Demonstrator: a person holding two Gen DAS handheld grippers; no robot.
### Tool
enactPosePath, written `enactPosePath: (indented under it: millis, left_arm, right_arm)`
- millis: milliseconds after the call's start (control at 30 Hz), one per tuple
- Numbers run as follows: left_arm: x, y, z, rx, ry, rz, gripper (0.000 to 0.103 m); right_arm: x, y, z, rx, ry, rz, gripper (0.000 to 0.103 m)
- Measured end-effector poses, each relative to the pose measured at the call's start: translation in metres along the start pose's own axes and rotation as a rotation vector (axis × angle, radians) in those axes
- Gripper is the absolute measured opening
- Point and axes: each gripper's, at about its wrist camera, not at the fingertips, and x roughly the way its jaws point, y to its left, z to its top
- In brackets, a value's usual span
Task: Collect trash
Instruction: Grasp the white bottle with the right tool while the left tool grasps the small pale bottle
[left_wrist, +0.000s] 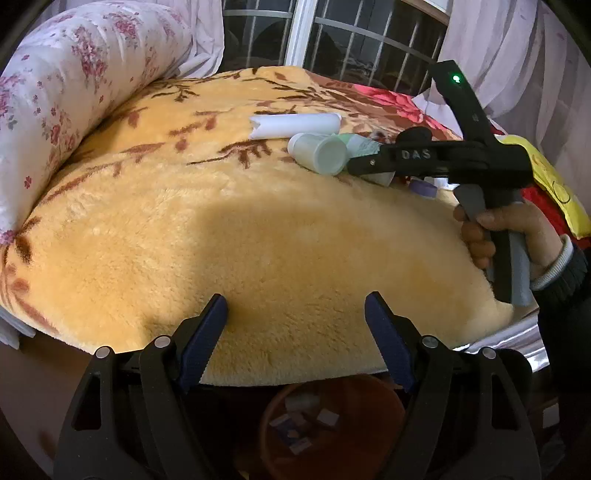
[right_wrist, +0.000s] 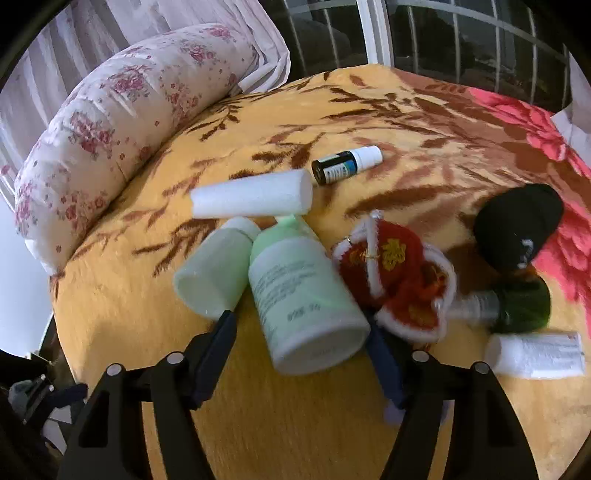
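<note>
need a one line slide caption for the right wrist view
Right gripper open around a pale green plastic bottle lying on the yellow floral fleece blanket beside a white foam cylinder.

So the pale green plastic bottle (right_wrist: 303, 295) is smeared with motion blur in the right wrist view, and its label print can't be read. It covers most of the right gripper's (right_wrist: 301, 332) blue right-hand finger pad, so whether it's actually clamped, can't tell. In the left wrist view that bottle is mostly hidden behind the black gripper body. The round brown waste bin (left_wrist: 332, 428) sits in deep shadow, cut off by the bottom edge, and the little white bits inside are too dim to identify. The small purple cap (left_wrist: 423, 188) is half hidden too.
</note>
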Motion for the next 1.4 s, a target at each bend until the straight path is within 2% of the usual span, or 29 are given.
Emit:
enactPosePath:
  millis: [133,267,367,533,633,800,1000,1067,1200,1400]
  left_arm:
    - [0.0,0.001,0.001,0.001,0.001,-0.001,0.075]
    - [0.0,0.002,0.001,-0.002,0.002,-0.005,0.075]
    - [0.0,0.003,0.001,0.0,0.001,-0.002,0.075]
    - [0.001,0.003,0.001,0.002,-0.002,0.002,0.075]
    - [0.001,0.004,0.003,-0.003,-0.002,0.002,0.075]
    - [0.003,0.01,0.01,-0.003,-0.003,0.021,0.075]
    - [0.019,0.011,0.038,0.027,-0.014,0.059,0.075]
    - [0.029,0.008,0.05,0.04,-0.005,0.066,0.075]
    - [0.059,-0.002,0.085,0.041,0.021,0.026,0.075]
    - [0.116,-0.011,0.126,0.003,0.106,0.057,0.075]
  right_arm:
    - [0.011,0.004,0.011,0.006,0.029,0.04,0.049]
    - [0.022,0.022,0.02,-0.054,0.06,0.036,0.051]
    - [0.038,0.029,0.025,-0.072,0.117,0.006,0.051]
    - [0.048,0.023,0.038,-0.02,0.145,0.02,0.052]
    - [0.052,0.029,0.041,-0.044,0.151,-0.021,0.048]
    - [0.035,0.038,0.023,-0.081,0.095,-0.071,0.047]
    - [-0.015,0.02,-0.028,-0.006,-0.003,-0.06,0.047]
    - [-0.028,0.011,-0.042,0.032,-0.031,-0.071,0.047]
    - [-0.051,-0.007,-0.064,0.097,-0.089,-0.108,0.047]
    - [-0.063,-0.027,-0.085,0.168,-0.131,-0.092,0.047]
